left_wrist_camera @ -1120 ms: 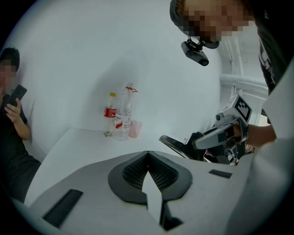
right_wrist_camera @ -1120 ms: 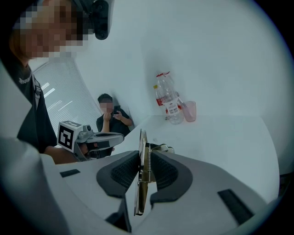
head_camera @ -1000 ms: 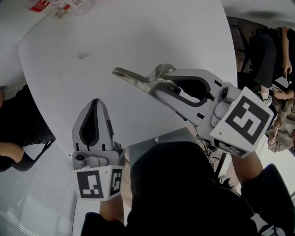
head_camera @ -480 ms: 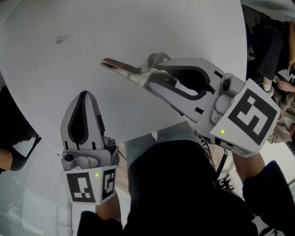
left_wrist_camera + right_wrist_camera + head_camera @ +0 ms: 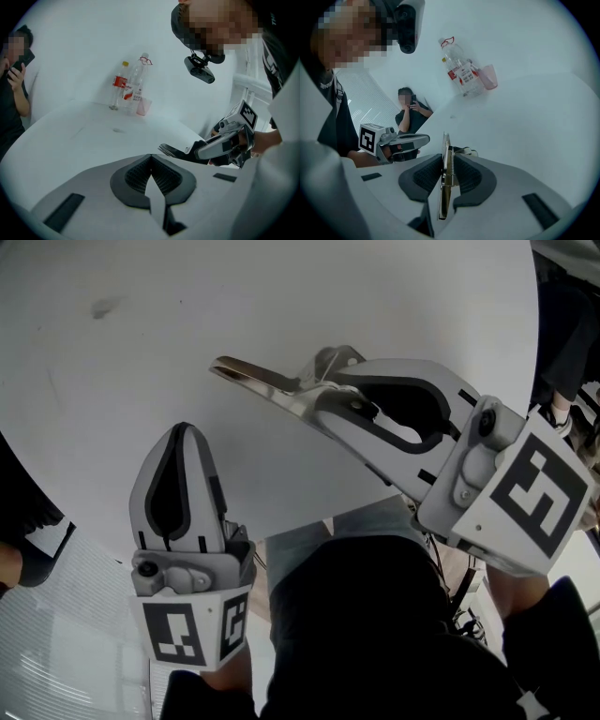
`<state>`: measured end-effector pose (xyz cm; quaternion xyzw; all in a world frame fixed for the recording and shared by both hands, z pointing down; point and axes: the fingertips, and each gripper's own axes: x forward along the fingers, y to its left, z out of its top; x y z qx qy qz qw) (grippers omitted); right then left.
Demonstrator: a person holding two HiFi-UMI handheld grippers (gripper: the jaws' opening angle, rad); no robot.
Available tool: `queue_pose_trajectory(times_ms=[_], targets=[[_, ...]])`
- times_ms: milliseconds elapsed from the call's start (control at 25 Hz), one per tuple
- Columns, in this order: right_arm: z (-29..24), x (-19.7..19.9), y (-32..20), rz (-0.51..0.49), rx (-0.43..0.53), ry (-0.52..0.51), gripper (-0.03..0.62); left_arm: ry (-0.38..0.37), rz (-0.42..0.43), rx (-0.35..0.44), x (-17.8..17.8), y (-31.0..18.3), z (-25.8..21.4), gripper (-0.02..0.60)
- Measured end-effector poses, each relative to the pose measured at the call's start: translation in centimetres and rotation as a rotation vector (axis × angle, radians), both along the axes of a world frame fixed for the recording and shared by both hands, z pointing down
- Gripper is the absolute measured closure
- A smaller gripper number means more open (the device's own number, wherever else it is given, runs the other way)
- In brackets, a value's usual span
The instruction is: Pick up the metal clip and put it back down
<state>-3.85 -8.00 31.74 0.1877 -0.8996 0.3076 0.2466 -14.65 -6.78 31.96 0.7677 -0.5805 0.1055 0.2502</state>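
Note:
The metal clip is a long silver spring clip. It sticks out up and to the left from my right gripper, which is shut on its sprung end over the white table. In the right gripper view the clip stands on edge between the dark pads, spring showing. My left gripper sits at the table's near edge, lower left of the clip, shut with nothing in it. The left gripper view shows its jaws closed together, with the clip and the right gripper ahead to the right.
Two plastic bottles and a pink cup stand at the table's far edge, also seen as bottles and a cup. A person holding a phone sits beyond the table. A dark smudge marks the tabletop.
The head view has swung, so the table has slid up and left in it. The right gripper still holds the clip the same way; the left gripper stays shut beside it.

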Motion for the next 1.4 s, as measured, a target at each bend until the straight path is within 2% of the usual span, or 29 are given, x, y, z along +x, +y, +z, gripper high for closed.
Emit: queue_pose_trajectory(times_ms=[320, 560, 800, 1000, 1400], targets=[[0.0, 0.1, 0.0, -0.011, 0.002, 0.014, 0.499, -0.012, 0.002, 0.028, 0.0, -0.5, -1.4, 0.561], [0.2, 0.0, 0.0, -0.012, 0.002, 0.023, 0.499, 0.015, 0.006, 0.035, 0.1, -0.4, -1.3, 0.561], [0.0, -0.3, 0.0, -0.04, -0.002, -0.01, 0.499, 0.015, 0.013, 0.108, 0.6, -0.3, -2.0, 0.561], [0.0, -0.3, 0.2, -0.044, -0.027, -0.024, 0.497, 0.034, 0.026, 0.113, 0.9, -0.2, -1.8, 0.561], [0.0, -0.3, 0.2, -0.032, -0.024, -0.023, 0.496, 0.022, 0.043, 0.102, 1.7, -0.7, -2.4, 0.561]])
